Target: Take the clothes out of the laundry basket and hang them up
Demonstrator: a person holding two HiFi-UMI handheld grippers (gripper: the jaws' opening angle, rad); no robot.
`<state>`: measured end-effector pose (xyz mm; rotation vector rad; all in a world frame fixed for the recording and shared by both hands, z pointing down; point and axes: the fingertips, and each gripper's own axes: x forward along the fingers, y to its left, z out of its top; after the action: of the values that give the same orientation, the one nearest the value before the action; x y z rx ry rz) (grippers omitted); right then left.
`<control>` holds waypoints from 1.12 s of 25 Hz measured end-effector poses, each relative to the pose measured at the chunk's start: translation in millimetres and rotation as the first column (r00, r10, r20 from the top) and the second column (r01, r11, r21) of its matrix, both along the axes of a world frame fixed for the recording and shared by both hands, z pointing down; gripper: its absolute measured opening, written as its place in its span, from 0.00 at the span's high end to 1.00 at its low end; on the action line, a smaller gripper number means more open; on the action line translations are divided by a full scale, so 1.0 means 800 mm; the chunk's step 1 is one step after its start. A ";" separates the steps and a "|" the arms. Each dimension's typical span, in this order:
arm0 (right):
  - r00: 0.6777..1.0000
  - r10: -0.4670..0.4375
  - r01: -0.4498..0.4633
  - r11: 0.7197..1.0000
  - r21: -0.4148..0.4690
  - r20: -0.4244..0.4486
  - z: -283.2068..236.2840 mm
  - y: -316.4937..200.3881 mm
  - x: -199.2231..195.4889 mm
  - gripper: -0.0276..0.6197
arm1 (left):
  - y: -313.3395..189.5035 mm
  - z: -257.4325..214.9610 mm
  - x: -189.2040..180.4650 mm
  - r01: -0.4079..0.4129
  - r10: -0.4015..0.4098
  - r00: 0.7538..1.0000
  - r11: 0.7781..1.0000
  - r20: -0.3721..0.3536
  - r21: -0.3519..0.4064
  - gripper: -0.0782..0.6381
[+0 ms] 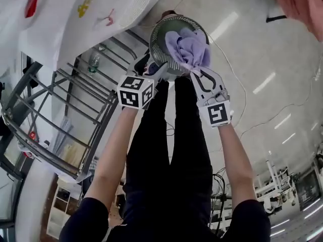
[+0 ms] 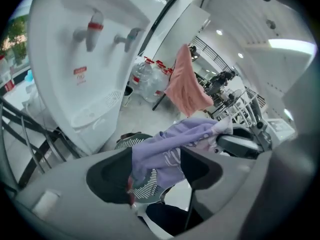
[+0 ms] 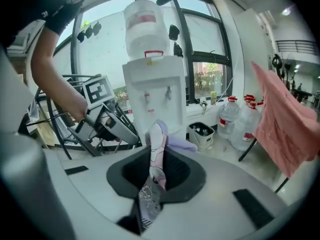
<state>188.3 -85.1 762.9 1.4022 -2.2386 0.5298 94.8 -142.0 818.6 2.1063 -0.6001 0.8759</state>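
- The right hand-held gripper (image 3: 156,169) pinches only a thin edge of the lilac printed fabric garment (image 3: 159,139). We judge the hanging weight could pull that edge free.
- If it slips, the garment falls back into the round grey slatted laundry basket (image 1: 155,39) at the top centre of the head view.
- The bunched cloth may snag the basket rim.
- Right hand-held gripper: nearly closed, clenched on the garment.
- Left hand-held gripper (image 2: 157,171): jaws spread wide, with the garment lying across the gap but not clamped.
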 end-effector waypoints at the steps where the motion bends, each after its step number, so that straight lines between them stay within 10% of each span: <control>1: 1.000 0.000 0.000 1.000 0.018 -0.004 -0.025 -0.001 0.000 0.88 | -0.009 -0.020 0.003 -0.022 0.022 1.000 0.999 -0.014 0.025 0.47; 7: 1.000 0.004 -0.006 0.994 0.105 0.019 -0.175 0.010 -0.013 0.88 | -0.046 -0.155 0.029 -0.179 0.194 0.977 0.971 -0.089 0.157 0.47; 13: 0.999 -0.030 0.024 0.979 0.204 0.023 -0.293 0.001 -0.021 0.88 | -0.091 -0.266 0.052 -0.322 0.359 0.931 0.892 -0.066 0.319 0.47; 17: 0.999 -0.029 0.021 0.969 0.246 0.028 -0.355 0.006 -0.025 0.88 | -0.078 -0.285 0.051 -0.501 0.526 0.850 0.803 0.013 0.322 0.47; 22: 0.998 -0.026 0.009 0.950 0.313 0.052 -0.418 0.000 -0.029 0.88 | -0.040 -0.292 0.032 -0.717 0.733 0.678 0.638 0.063 0.281 0.47; 28: 0.997 -0.067 0.051 0.931 0.362 0.033 -0.470 0.006 -0.036 0.88 | -0.015 -0.330 0.043 -0.733 0.780 0.625 0.603 -0.038 0.316 0.47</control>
<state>159.4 -80.0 387.3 1.4981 -2.4982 0.1302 129.4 -154.4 554.7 2.7070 0.3745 1.0756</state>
